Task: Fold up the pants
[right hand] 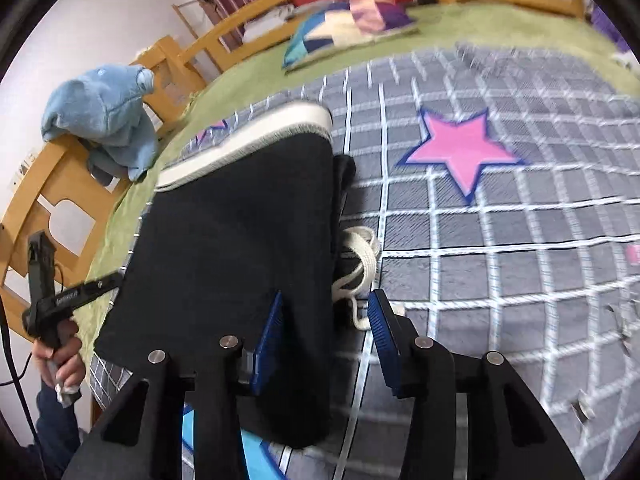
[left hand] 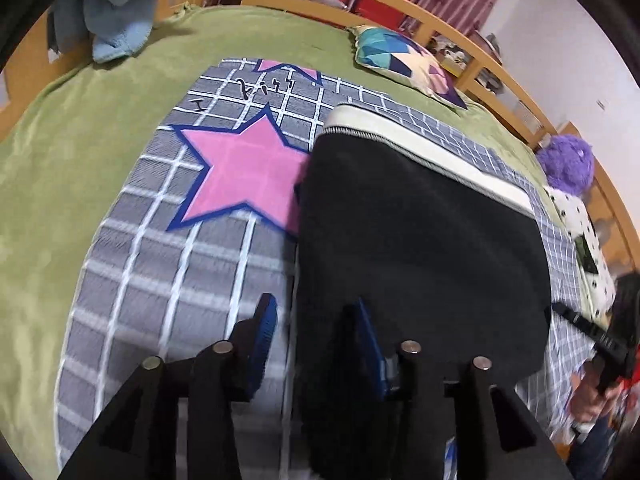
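From my station both feeds look evenly lit by soft indoor light, with no hard glare anywhere. Shadows are faint; I see only a thin dark edge under the black pants [left hand: 420, 248] on the checked blanket [left hand: 168, 280]. The pants are so dark that folds barely register. Fisheye bending is strong: the wooden bed rail [left hand: 440, 28] curves, and black corners frame each picture. The right wrist view is smeared by motion blur, worst on the pillow [right hand: 348, 28] and the far grid lines. The near blanket in the left view is slightly soft too.
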